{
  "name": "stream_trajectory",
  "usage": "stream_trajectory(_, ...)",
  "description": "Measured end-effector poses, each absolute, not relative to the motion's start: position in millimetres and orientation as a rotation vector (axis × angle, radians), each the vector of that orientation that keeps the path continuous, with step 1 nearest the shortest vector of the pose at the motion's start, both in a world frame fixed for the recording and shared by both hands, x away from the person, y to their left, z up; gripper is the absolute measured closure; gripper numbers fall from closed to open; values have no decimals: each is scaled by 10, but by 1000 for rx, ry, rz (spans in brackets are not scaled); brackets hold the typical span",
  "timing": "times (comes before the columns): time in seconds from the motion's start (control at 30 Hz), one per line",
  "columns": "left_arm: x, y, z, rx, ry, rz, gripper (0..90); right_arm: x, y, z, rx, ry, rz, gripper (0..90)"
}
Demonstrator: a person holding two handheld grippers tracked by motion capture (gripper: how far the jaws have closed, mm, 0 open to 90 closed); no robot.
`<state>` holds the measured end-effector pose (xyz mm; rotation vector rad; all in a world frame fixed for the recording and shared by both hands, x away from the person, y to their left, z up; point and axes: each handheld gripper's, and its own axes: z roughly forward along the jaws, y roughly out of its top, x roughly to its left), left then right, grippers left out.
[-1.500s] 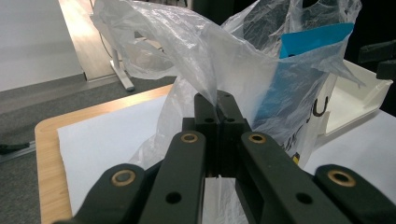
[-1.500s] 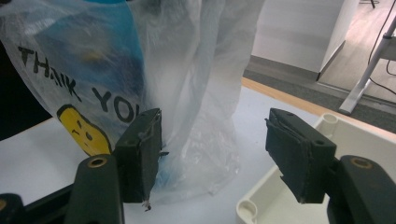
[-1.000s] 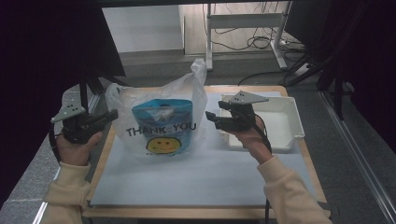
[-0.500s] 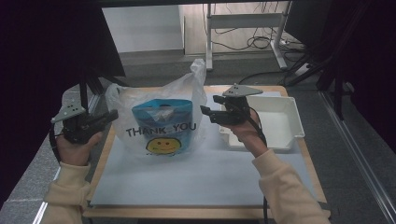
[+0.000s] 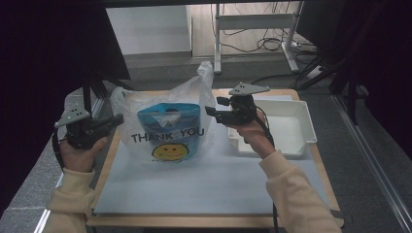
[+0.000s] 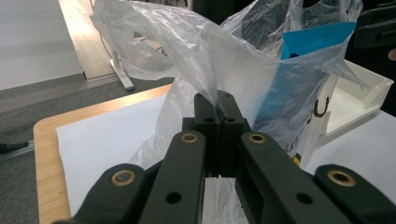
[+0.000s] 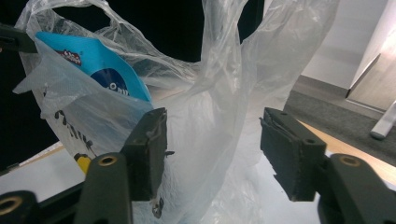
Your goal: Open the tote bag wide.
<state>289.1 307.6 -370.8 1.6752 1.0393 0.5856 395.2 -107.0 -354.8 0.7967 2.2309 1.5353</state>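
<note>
**Plastic bag held at its left handle, right jaws parted round the right side**

While the plastic bag (image 5: 167,124) stands upright at the far middle of the table (image 5: 214,221), it sits on a white sheet (image 5: 204,184) whose near half is bare and gives open room for moving. To the right the white tray (image 5: 301,127) lies just beside the bag, its far-right corner near the table's right edge. The wooden rim shows along the left, near and right sides of the sheet. The bag's left side reaches the left edge of the sheet.

The left gripper (image 5: 116,120) is beyond the table's left edge with its jaws pressed together on the bag's thin film, as the left gripper view shows at the pads (image 6: 218,106). The right gripper (image 5: 210,111) is held above the table between bag and tray; its jaws have just been closing, yet they stand apart with loose film between them and no pad pressing on it.

The bag is clear, crumpled plastic printed THANK YOU over a yellow smiling face. Inside it stands a blue packet (image 5: 169,131), upright, its top edge below the bag's raised handles
</note>
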Motion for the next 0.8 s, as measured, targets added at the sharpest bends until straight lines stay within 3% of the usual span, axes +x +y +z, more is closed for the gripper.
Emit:
stream_trajectory(0.43,2877,3086,-3715,1671,1038,584,900,3986,-1045,-3535,743,2264,1588,814)
stream_trajectory(0.57,2859,3100,-3721,1666,1037,585,900,3943,-1045,-3519,715,2248,1594,873)
stream_trajectory(0.8,2827,3135,-3752,1657,1040,583,900,3845,-1053,-3523,696,2212,1571,885)
